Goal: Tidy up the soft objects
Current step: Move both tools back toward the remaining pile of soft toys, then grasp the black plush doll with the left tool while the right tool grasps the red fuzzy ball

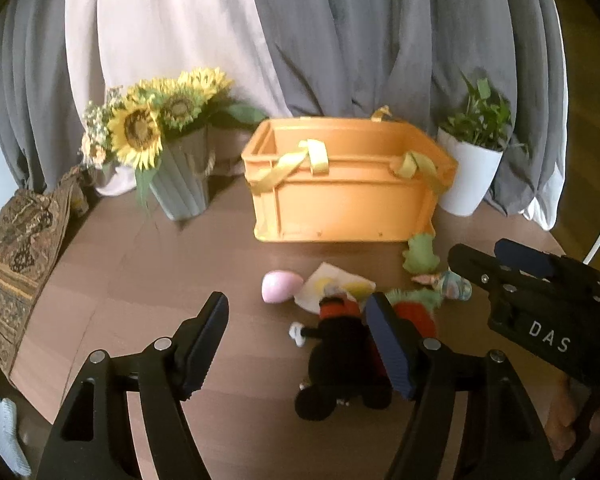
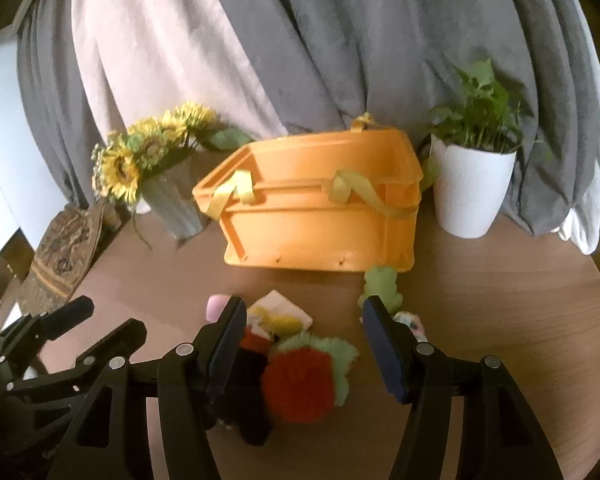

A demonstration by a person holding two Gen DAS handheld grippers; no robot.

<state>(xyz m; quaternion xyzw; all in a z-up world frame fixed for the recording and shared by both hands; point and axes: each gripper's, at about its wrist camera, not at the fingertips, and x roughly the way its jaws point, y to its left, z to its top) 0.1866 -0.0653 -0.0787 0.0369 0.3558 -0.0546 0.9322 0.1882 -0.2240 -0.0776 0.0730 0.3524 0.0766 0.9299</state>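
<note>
1. Soft toys lie in a small pile on the round brown table (image 1: 140,264), in front of the orange box (image 1: 340,208).
2. Orange box is hard, smooth plastic with straight sides and yellow ribbon handles (image 1: 316,156) hanging over its rim. What can be seen of its inside looks bare, but its floor is hidden.
3. A white pot (image 2: 470,196) beside the box holds a green leafy plant (image 2: 480,116). A ribbed grey vase (image 1: 184,188) on the other side holds sunflowers (image 1: 140,132).
4. A black stuffed toy (image 1: 340,364) with a red middle lies nearest. Next to it is a fuzzy red and green toy (image 2: 304,380).
5. A smooth pink egg shape (image 1: 278,286), a flat cloth square (image 1: 336,286) with yellow marks, a pale green plush (image 1: 420,254) and a small pastel toy (image 1: 452,286) lie closer to the box.
6. The left gripper (image 1: 296,344) is spread wide over the black toy, with its pads not pressing it.
7. The right gripper (image 2: 304,344) is also spread apart, over the fuzzy red toy, not squeezing it.
8. Grey and white curtains (image 2: 300,48) hang in soft folds behind.
</note>
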